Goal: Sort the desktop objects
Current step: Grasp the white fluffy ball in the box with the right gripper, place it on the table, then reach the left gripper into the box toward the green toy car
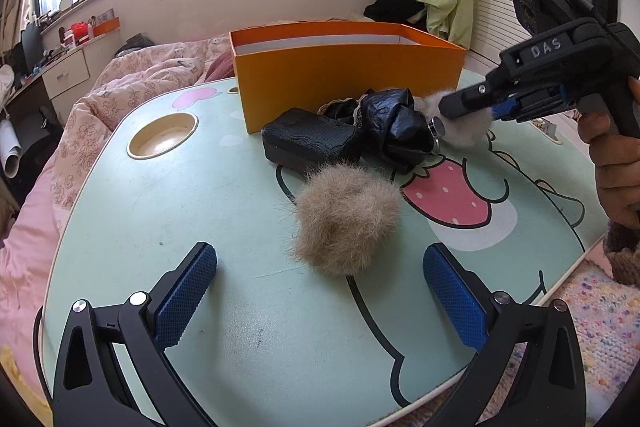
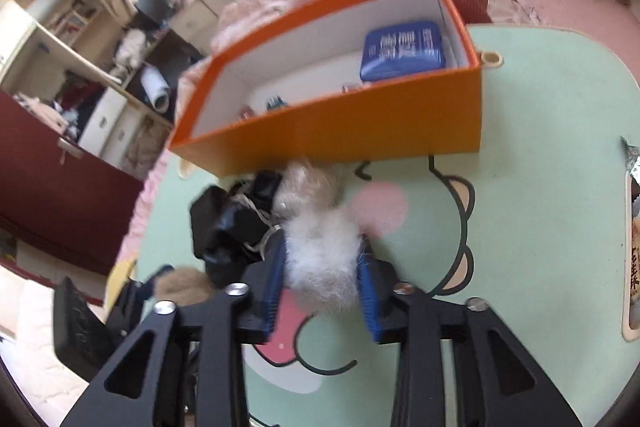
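Lying left of the clutter on the desk (image 1: 160,211), a black pouch (image 1: 310,143) is touching a crumpled black bag (image 1: 394,127), both crowding the orange box (image 1: 344,75). A tan fur ball (image 1: 346,217) is resting before the left gripper (image 1: 320,291), whose jaws are standing wide and holding nothing. The right gripper (image 2: 322,277) is clamping a white fur pompom (image 2: 324,259), fluffy and pale, near the box front. A blue tin (image 2: 402,51) is sitting inside the box.

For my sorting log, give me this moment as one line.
left gripper: open, near tan pompom | right gripper: shut on white pompom | orange box: holds blue tin
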`<state>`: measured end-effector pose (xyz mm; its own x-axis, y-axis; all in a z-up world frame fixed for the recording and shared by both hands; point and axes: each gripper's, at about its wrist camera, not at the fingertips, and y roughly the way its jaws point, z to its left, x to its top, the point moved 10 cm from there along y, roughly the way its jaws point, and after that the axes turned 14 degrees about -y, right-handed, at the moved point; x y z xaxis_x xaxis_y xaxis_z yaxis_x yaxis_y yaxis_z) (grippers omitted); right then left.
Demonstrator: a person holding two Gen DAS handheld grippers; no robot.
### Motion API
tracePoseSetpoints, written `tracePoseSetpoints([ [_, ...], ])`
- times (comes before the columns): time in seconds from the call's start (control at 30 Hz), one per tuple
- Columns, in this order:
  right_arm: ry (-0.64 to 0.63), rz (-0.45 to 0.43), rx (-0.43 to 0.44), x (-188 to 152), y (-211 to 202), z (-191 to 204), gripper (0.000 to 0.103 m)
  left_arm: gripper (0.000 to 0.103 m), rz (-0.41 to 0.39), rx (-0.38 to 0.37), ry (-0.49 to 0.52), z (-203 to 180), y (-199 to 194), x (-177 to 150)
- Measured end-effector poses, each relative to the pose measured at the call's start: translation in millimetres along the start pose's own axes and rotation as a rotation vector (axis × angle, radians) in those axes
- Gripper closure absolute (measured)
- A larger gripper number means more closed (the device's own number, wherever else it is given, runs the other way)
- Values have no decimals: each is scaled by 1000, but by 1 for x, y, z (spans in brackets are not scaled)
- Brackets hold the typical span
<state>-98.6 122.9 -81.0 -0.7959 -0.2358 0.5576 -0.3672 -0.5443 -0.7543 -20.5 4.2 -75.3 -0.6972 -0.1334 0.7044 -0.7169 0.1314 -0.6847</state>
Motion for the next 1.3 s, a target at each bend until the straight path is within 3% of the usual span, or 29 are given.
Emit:
tracePoseSetpoints([
  [0.03, -6, -35, -50, 2, -9, -4, 39, 0, 0, 0, 0, 0, 0, 0],
  [0.13, -46, -80, -148, -5, -31, -11, 37, 0, 0, 0, 0, 0, 0, 0],
  [0.27, -123, -48, -210, -35, -34, -7, 31, 0, 0, 0, 0, 0, 0, 0],
  [0.4, -231, 8, -304, -65, -12, 2, 29, 0, 0, 1, 0, 0, 0, 0],
  [0.47, -297, 7, -386, -71, 1, 7, 3, 0, 0, 2, 1, 0, 0, 0],
  [0.5, -316, -2, -412, -72, 8, 10, 0, 0, 1, 2, 1, 0, -1, -1],
  [1.07, -334, -13, -388, -74, 11, 13, 0, 0, 24, 3, 7, -1, 0, -1],
  [1.3, -337, -18, -386, -72, 8, 19, 0, 0, 48, -80, -2, -14, -18, 16],
])
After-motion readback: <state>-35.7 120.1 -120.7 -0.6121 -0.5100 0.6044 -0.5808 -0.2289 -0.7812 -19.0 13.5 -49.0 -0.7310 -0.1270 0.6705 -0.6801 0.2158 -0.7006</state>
